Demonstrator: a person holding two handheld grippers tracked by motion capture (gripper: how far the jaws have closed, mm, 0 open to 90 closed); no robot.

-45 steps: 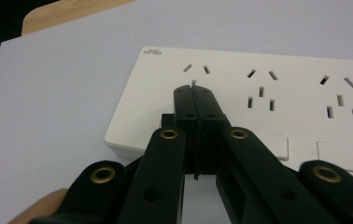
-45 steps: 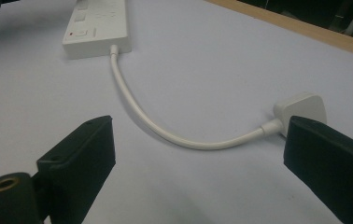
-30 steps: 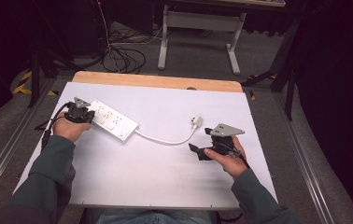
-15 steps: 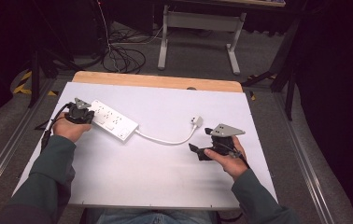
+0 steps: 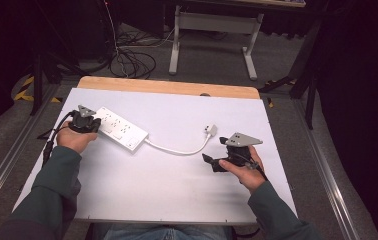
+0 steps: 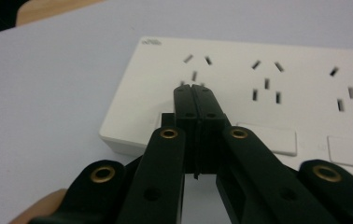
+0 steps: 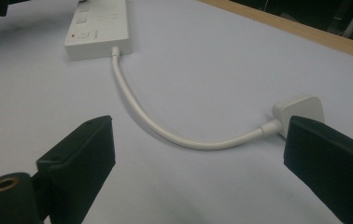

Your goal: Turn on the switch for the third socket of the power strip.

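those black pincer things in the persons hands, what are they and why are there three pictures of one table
They are hand-held tools with two black jaws, one in each hand; no robot arm is involved. The high view looks down from above the person's side of the table. The other two pictures come from cameras riding on the tools, each looking along its own jaws.

On the white tabletop lies a white power strip, its short cable curving to a white plug.

The left gripper has its jaws shut together, tips resting on the end of the power strip by the first socket; they press on it rather than clamp it. The right gripper has its jaws wide open, holding nothing, with the plug lying just beyond one jaw.
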